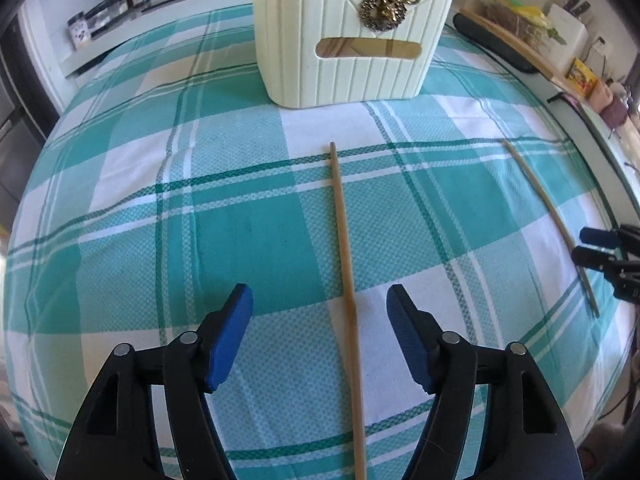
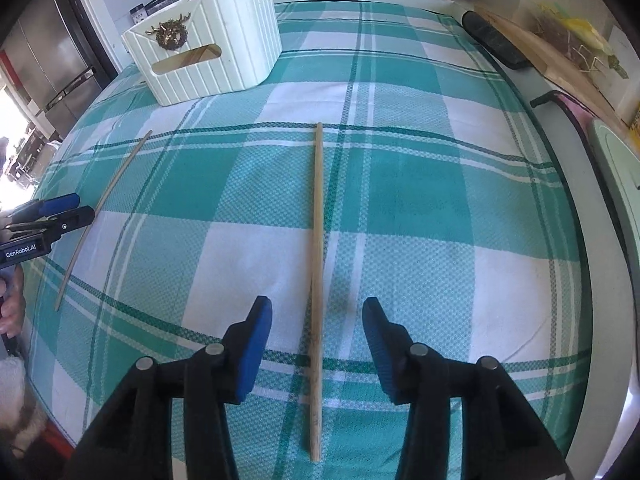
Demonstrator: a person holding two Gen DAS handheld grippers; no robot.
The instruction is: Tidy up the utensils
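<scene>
Over checked cloth (image 1: 240, 240), left gripper (image 1: 320, 300) angled down, straddling chopstick (image 1: 344, 240)

- Left chopstick (image 1: 346, 272): a thin, pale wooden stick lying flat on the teal-and-white checked tablecloth (image 1: 160, 220), its far tip pointing toward the holder, well short of it.
- Right chopstick (image 2: 317, 264): the same kind of stick, lying flat on the cloth, roughly parallel to the first and well apart from it.
- Utensil holder (image 1: 344, 48): a cream, ribbed container with a brass deer-head ornament and a slot handle, standing upright at the far end of the cloth; wooden sticks show inside.
</scene>
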